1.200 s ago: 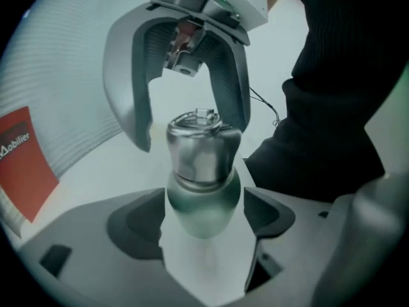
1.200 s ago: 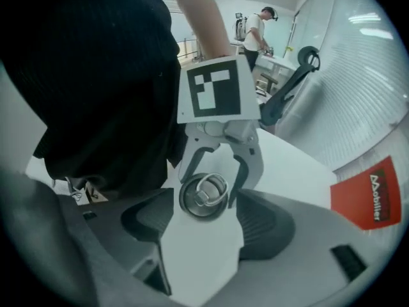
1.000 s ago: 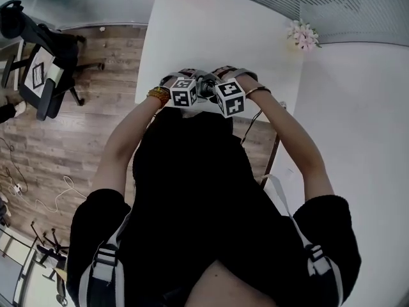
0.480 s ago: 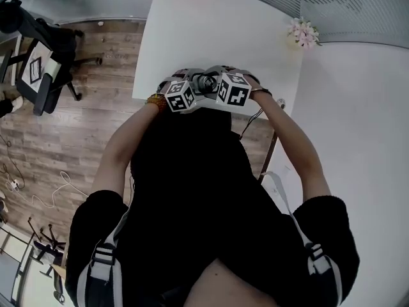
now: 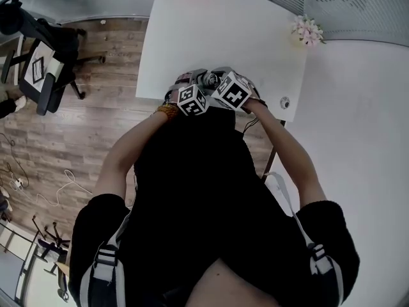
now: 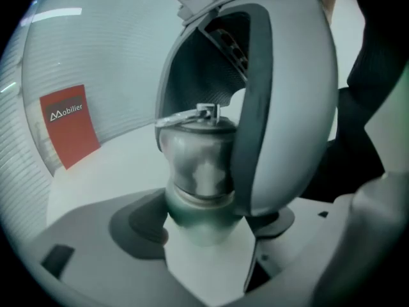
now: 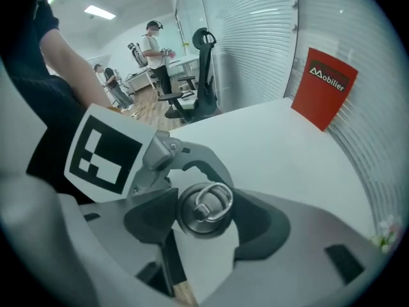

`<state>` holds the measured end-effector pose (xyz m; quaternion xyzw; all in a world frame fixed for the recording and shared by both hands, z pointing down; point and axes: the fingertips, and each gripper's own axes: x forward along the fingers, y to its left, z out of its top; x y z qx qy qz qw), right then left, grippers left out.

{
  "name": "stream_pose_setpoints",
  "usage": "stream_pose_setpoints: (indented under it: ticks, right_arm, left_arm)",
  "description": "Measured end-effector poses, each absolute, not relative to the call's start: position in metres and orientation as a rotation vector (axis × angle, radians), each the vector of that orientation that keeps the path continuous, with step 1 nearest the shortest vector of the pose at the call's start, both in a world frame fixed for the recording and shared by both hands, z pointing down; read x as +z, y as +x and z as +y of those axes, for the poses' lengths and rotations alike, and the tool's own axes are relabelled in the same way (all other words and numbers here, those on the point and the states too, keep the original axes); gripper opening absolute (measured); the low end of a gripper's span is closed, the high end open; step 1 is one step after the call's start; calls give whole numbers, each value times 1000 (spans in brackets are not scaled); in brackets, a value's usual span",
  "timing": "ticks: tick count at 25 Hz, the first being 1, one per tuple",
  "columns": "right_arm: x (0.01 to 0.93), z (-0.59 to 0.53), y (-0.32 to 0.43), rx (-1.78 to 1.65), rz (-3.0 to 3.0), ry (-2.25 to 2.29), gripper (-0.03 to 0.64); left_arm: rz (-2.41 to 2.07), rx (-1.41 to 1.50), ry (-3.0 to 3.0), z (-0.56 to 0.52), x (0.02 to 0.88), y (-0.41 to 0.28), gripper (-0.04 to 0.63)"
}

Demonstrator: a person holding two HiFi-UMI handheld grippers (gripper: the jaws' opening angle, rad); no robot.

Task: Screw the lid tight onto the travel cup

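A steel travel cup (image 6: 195,171) with a pale green lower body stands upright between the pads of my left gripper (image 6: 201,226), which is shut on that body. Its round steel lid (image 7: 204,208), topped by a wire ring, sits on the cup. My right gripper (image 7: 206,211) points down over the lid, and its jaws have just been closing, with the lid between them and a pad against each side. In the left gripper view a right finger (image 6: 287,107) curves over the lid. In the head view both marker cubes (image 5: 192,100) (image 5: 233,94) crowd the lid (image 5: 208,80) at the table's near edge.
The white table (image 5: 217,37) runs away from me, with a red sign (image 7: 326,88) at its far end and small flowers (image 5: 307,29) at the right. An office chair (image 5: 38,62) stands on the wood floor to the left. People (image 7: 153,47) stand far off.
Both marker cubes have turned as the grippers rolled about the cup, and the pair has drifted slightly to the right in the head view. The cup stays at the table's near edge.
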<state>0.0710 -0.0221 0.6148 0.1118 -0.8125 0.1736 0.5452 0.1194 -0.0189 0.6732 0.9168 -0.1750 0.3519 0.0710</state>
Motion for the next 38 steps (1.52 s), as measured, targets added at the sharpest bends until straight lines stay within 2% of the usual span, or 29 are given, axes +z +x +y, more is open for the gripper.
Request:
stream_pose_setpoints:
  ticks: [4, 6, 11, 14, 18, 25, 38]
  right_arm:
    - [614, -21, 70, 378, -1947, 252, 272]
    - [608, -17, 70, 261, -1982, 158, 328]
    - [602, -11, 77, -134, -1957, -162, 325]
    - [608, -10, 78, -221, -1890, -298, 305]
    - [609, -4, 77, -191, -1855, -370, 271]
    - [610, -4, 76, -150, -1871, -318, 270]
    - [605, -18, 74, 357, -2068, 54, 258]
  left_arm:
    - [-455, 1024, 2779, -17, 673, 117, 374]
    - [-347, 984, 2816, -12, 672, 115, 379]
    - [32, 998, 2874, -7, 673, 97, 382]
    - [142, 1065, 2895, -13, 673, 93, 382]
    - [274, 1111, 2923, -10, 670, 100, 380]
    - [230, 1077, 2928, -8, 674, 109, 356]
    - [-152, 965, 2861, -11, 675, 105, 351]
